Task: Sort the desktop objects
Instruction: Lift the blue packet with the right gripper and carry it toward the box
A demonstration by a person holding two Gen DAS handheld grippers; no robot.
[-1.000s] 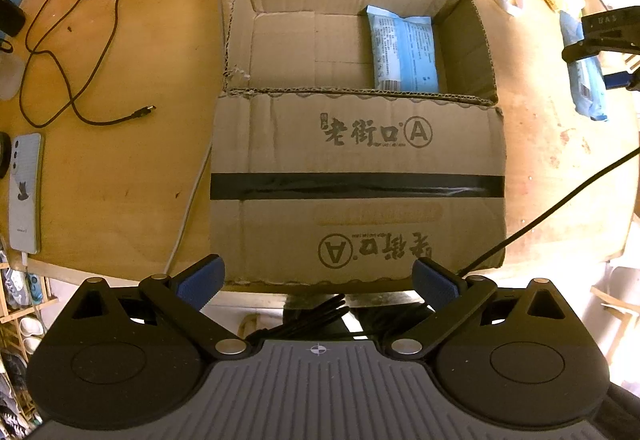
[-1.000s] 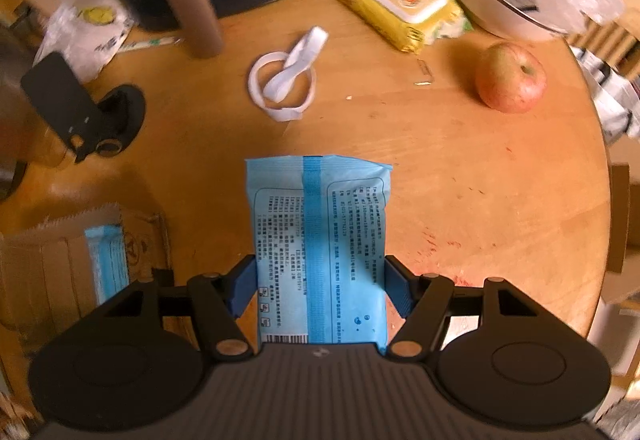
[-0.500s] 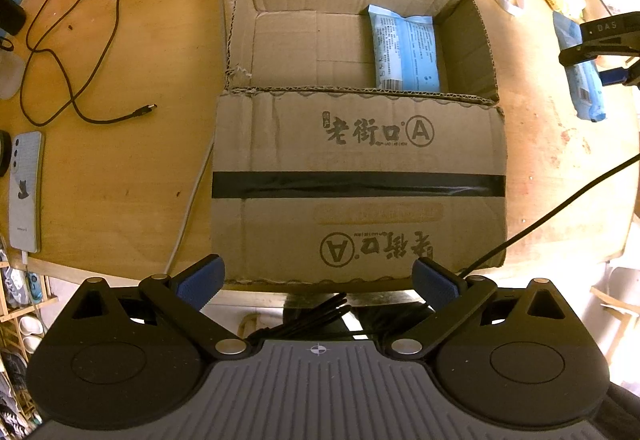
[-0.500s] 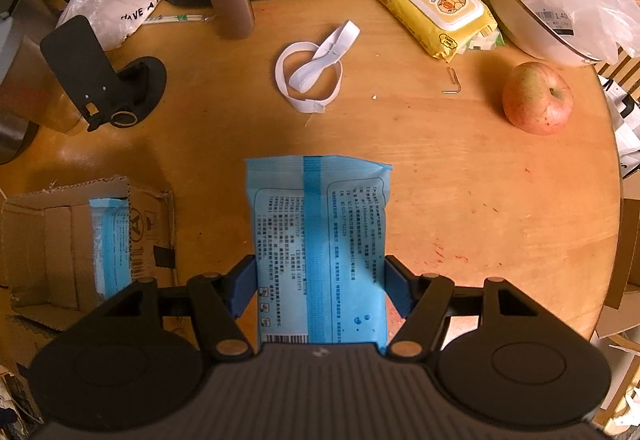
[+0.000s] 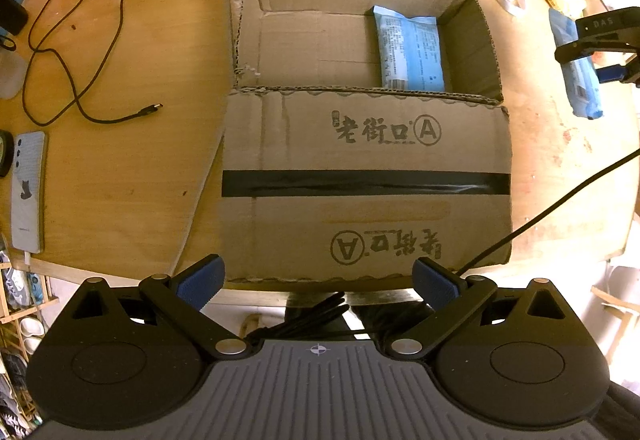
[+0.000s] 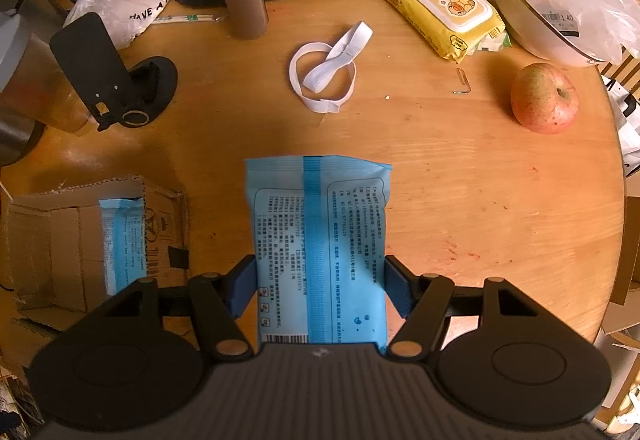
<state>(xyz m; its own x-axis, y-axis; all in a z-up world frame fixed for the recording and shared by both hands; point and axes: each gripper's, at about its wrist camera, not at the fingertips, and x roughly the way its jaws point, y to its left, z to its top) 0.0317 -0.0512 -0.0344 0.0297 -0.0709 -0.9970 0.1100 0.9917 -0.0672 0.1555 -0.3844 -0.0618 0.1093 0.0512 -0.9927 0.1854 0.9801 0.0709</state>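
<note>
- Blue packet: you've got it clamped in the R gripper, held above the table, just right of the box.
- Step: carry; next, swing left, drop beside the packet in the box.
- L gripper: spread wide, empty.
- Legible: flap "A", pack "wipes".

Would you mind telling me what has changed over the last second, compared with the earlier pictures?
The right hand-held gripper, clamped throughout on the blue wet-wipe packet, has carried it up and toward the open cardboard box. The left hand-held gripper stays open and still; the second blue packet remains in the box.
</note>
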